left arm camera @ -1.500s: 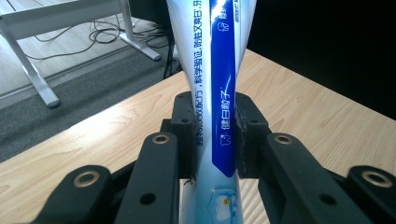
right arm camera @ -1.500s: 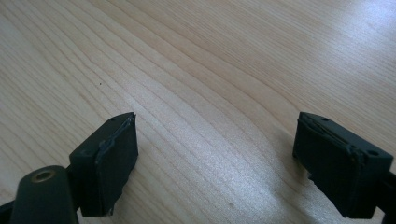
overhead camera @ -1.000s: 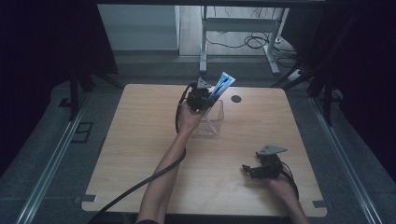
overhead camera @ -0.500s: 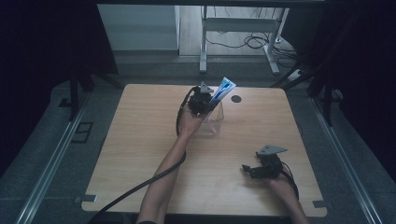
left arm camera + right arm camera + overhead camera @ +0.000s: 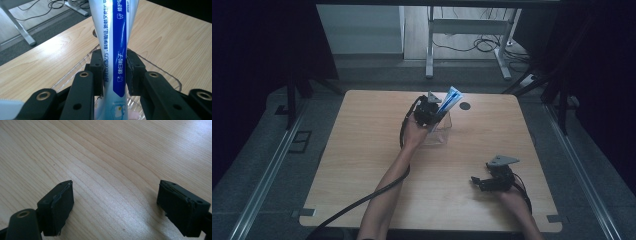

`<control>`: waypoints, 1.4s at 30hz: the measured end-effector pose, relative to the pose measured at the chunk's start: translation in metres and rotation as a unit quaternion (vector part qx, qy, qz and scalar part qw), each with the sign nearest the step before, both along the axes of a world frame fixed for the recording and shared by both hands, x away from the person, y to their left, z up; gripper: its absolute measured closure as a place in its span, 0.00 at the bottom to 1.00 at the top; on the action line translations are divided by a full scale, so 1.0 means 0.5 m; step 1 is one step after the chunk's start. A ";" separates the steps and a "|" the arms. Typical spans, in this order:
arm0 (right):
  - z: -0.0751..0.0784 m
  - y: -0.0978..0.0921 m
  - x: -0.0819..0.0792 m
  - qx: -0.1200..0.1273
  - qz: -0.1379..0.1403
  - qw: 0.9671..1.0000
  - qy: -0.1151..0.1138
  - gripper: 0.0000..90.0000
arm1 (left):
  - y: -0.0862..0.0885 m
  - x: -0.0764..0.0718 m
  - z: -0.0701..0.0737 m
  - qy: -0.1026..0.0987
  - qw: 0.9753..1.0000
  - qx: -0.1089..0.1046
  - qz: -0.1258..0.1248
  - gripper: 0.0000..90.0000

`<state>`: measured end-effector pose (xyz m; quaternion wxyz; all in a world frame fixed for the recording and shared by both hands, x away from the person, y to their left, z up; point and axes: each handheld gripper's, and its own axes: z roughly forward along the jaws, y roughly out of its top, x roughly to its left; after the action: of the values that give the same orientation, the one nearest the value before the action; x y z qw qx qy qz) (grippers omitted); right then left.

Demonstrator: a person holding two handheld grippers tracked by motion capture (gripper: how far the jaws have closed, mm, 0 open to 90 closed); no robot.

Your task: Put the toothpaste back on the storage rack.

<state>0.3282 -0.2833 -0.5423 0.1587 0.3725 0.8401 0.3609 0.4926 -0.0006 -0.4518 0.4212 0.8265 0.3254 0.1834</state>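
While our left gripper [image 5: 113,72] is clamped on the toothpaste tube [image 5: 116,37] above the clear container [image 5: 441,131], our right gripper [image 5: 115,207] rests with jaws apart over the table [image 5: 112,150].

The toothpaste tube [image 5: 116,50] ran past the left gripper view's top and bottom edges; the jaws hid much of the clear container [image 5: 160,72].

We see the desk [image 5: 362,165] with a clear container [image 5: 439,134] standing toward its far middle. Over that container the left hand-held gripper [image 5: 428,112] carries a toothpaste tube [image 5: 448,102] that slants up and to the right. Just right of the tube, a round hole [image 5: 465,106] sits in the desk. The right hand-held gripper [image 5: 484,182] rests near the front right, well apart from the container.
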 end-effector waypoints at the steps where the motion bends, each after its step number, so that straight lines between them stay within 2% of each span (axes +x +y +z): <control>1: 0.000 0.000 0.000 0.000 0.000 1.000 0.000 0.16 | 0.000 0.000 0.001 0.001 1.000 0.001 -0.001 0.79; 13: 0.000 0.000 0.000 0.001 -0.001 1.000 0.000 0.16 | 0.000 -0.011 0.001 0.009 1.000 0.010 -0.006 0.77; 26: 0.000 0.000 0.000 0.000 0.000 1.000 0.000 0.16 | 0.006 -0.022 -0.004 0.015 1.000 0.005 -0.006 0.74; 34: 0.000 0.000 0.000 0.000 0.000 1.000 0.000 0.16 | 0.015 -0.025 -0.005 0.023 1.000 0.010 -0.008 0.75; 38: 0.000 0.000 0.000 0.000 0.000 1.000 0.000 0.16 | 0.018 -0.028 -0.004 0.022 1.000 0.013 -0.007 0.72; 42: 0.000 0.000 0.000 0.000 0.000 1.000 0.000 0.16 | 0.021 -0.029 0.003 0.021 1.000 0.001 -0.009 0.65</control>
<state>0.3282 -0.2833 -0.5423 0.1586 0.3725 0.8403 0.3605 0.4780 0.0099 -0.4504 0.4150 0.8335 0.3263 0.1629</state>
